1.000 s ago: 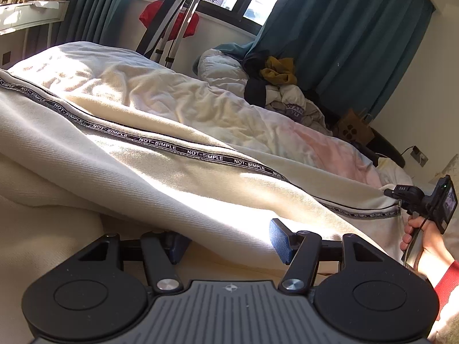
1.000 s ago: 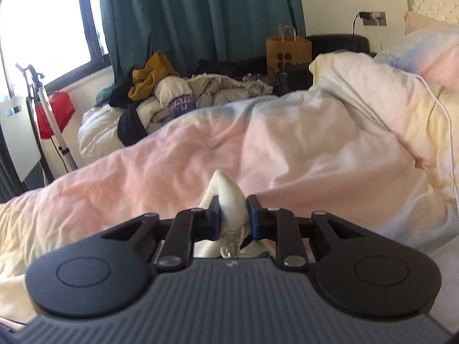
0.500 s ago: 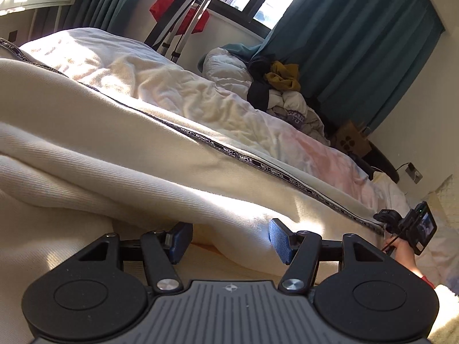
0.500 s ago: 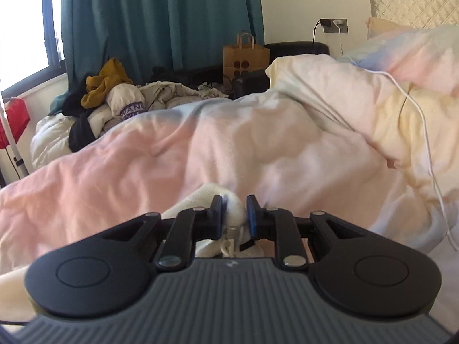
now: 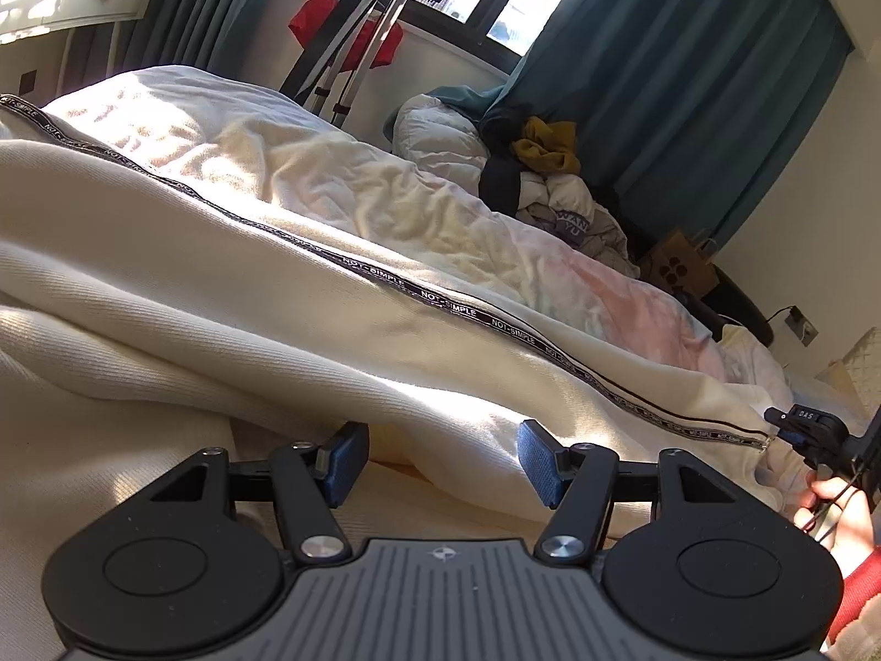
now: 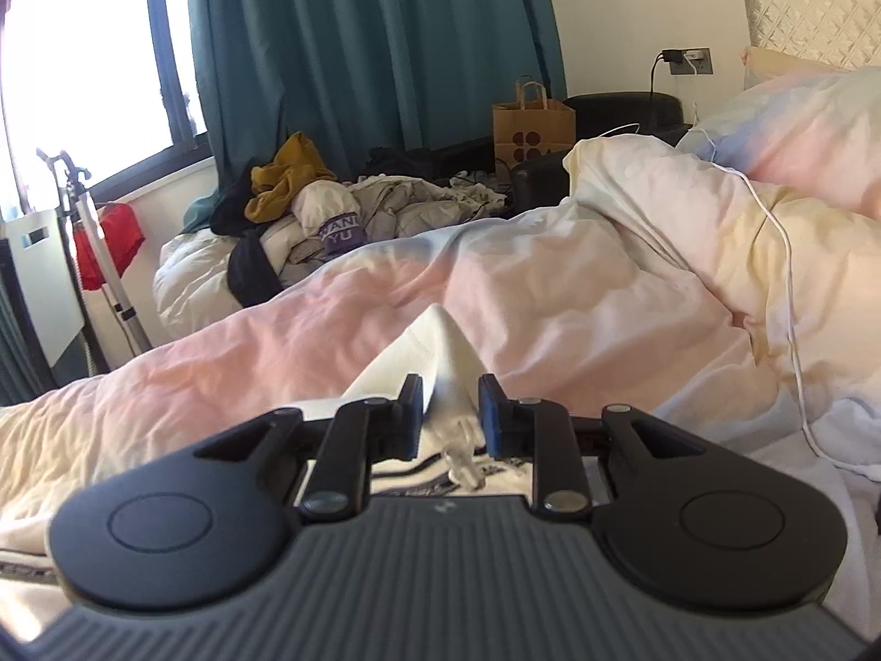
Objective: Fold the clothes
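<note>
Left wrist view: my left gripper (image 5: 438, 460) sits low over the bed, jaws spread wide, blue pads (image 5: 346, 460) clear of any cloth, nothing between them. Straight ahead lies the cream garment (image 5: 231, 297), a ribbed knit spread long across the duvet (image 5: 385, 204), with a dark printed tape (image 5: 440, 302) reading NOT-SIMPLE running along it from far left toward lower right. A rolled fold of the garment passes just beyond the pads, sunlit along its top. At the right edge I see the right gripper (image 5: 793, 429) at the garment's far end where the tape stops; a hand (image 5: 839, 512) holds it from below. Behind the bed: a heap of clothes (image 5: 545, 176), teal curtains (image 5: 688, 71), a folded metal stand (image 5: 358, 38) by the window, a brown paper bag (image 5: 680, 267) on the floor. Right wrist view: the right gripper (image 6: 451, 416) has its jaws drawn narrow on a peaked corner of the cream garment (image 6: 435, 341), which stands up between the pads; a clear zipper pull (image 6: 462, 460) hangs beneath, with the printed tape showing below it. Pastel duvet (image 6: 550, 297) fills the middle ground, a white cable (image 6: 782, 253) trails across it at right, pillow (image 6: 798, 121) beyond. Clothes heap (image 6: 330, 209), paper bag (image 6: 531, 132) and wall socket (image 6: 688, 60) sit in the background.
</note>
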A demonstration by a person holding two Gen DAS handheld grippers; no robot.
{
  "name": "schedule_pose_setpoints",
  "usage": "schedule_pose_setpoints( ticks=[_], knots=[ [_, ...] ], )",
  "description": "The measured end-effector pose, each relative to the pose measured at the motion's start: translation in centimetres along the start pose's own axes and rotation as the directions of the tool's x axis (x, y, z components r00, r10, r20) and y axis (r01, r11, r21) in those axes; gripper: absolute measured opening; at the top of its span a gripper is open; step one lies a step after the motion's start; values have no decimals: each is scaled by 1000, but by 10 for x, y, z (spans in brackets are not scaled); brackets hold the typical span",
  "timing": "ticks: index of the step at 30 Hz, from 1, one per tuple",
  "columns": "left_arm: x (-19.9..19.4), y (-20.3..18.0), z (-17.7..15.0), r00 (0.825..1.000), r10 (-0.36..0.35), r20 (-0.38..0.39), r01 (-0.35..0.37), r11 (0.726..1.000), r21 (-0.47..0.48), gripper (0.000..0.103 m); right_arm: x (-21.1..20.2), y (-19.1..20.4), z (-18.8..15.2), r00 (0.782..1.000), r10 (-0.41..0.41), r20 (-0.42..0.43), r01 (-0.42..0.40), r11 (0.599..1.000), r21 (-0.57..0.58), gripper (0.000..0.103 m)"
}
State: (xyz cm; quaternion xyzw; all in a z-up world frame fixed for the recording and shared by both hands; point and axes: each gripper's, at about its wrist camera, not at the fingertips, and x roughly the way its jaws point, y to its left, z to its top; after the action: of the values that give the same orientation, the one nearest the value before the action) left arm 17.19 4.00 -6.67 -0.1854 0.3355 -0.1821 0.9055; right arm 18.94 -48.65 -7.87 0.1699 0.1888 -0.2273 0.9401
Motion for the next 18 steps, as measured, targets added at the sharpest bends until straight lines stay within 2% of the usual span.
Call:
schedule_pose_setpoints(
  ticks=[4, 9, 11, 14, 15, 18],
  knots=[
    [-15, -10, -6, 1000, -9, 21, 8, 999, 38, 67, -46, 12, -7, 995, 82, -55, -81, 997, 19, 26],
    [-37, -17, -15, 1000, -5, 6, 4, 998, 60, 67, -104, 25, -24, 983, 147, -107, -144, 989, 31, 26],
    [-55, -12, -17, 1000, 4, 10, -4, 1000, 25, 67, -123, 25, -28, 982, 153, -112, -150, 988, 37, 26],
    [-84, -2, -19, 1000, 18, 21, -17, 999, -42, 73, -149, 15, -31, 980, 164, -114, -151, 982, 113, 26],
    [-93, 1, -19, 999, 23, 24, -21, 998, -64, 76, -157, 11, -32, 984, 141, -107, -127, 984, 128, 26],
    [-123, 14, -20, 998, 41, 39, -36, 989, -143, 80, -181, -1, -35, 998, -4, -67, 14, 989, 146, 26]
  ],
)
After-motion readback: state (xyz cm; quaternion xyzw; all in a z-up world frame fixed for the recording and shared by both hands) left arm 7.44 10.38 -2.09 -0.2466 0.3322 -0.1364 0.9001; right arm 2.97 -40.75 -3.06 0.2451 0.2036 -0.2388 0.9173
